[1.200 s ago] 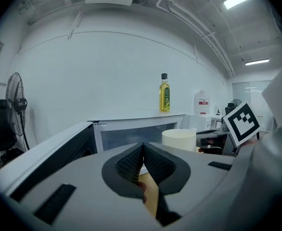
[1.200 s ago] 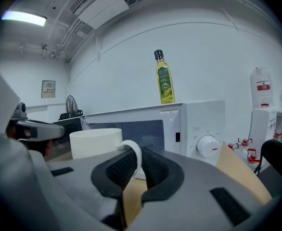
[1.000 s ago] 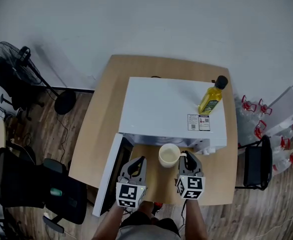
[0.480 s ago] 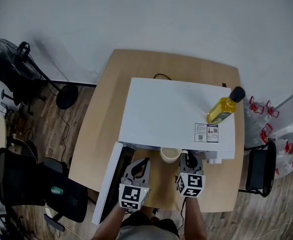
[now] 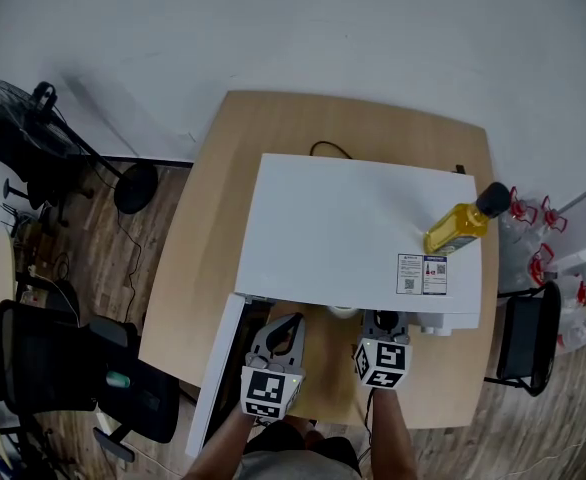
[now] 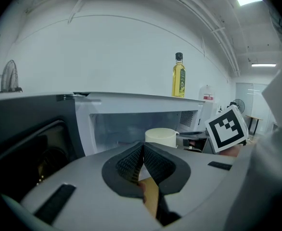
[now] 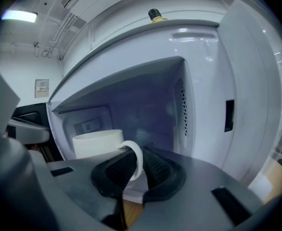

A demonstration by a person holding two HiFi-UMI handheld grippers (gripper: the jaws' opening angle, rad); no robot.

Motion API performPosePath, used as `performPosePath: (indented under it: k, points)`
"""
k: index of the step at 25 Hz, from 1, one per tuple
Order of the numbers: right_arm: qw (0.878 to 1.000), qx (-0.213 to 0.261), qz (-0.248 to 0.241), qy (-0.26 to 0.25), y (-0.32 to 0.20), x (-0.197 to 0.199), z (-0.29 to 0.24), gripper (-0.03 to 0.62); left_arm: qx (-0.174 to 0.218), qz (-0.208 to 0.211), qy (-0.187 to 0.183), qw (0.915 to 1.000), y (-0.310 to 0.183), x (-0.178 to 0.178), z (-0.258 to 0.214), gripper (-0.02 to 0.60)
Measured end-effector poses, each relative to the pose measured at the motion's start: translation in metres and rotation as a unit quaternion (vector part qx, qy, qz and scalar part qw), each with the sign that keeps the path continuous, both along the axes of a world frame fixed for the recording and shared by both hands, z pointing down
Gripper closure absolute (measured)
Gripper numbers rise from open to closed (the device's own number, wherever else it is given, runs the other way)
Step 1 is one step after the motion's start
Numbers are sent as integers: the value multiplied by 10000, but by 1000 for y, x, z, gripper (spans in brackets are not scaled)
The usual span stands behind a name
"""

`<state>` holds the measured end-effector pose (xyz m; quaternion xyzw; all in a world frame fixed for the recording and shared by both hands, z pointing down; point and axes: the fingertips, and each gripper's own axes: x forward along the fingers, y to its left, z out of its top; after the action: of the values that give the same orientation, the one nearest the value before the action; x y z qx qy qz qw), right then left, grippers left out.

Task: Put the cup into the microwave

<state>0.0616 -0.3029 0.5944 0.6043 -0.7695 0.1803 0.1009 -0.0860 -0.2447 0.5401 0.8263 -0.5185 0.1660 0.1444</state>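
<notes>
**Cup held at the mouth of the open microwave**

The cream-white cup (image 7: 96,143) is held by its handle (image 7: 137,158) in the right gripper (image 7: 134,170). The jaws are closed onto the handle loop and stand only narrowly apart. The body of the cup is seen beyond the jaw tips, just inside the opening of the microwave (image 5: 358,230). Whether its base rests on the cavity floor cannot be judged, because the gripper body hides it. In the head view only a sliver of the cup's rim is seen under the near edge of the microwave's top.

The left gripper (image 6: 142,150) is held to the left of the right one, in front of the opening. Its jaws are pressed together and nothing is held between them.

The microwave door (image 5: 216,368) is swung open at the left. The microwave is set on a wooden table (image 5: 198,268). A bottle of yellow oil (image 5: 461,228) is placed at the right edge of the microwave's top, and a printed label (image 5: 420,274) is seen just nearer than it.
</notes>
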Motion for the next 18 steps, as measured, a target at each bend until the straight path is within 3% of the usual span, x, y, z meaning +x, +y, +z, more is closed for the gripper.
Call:
performPosePath:
  k: [18]
  points:
    - [9995,155,270,-52,-23,-7,2,540,-62,-7,-56,10000,-2,-2,5,558]
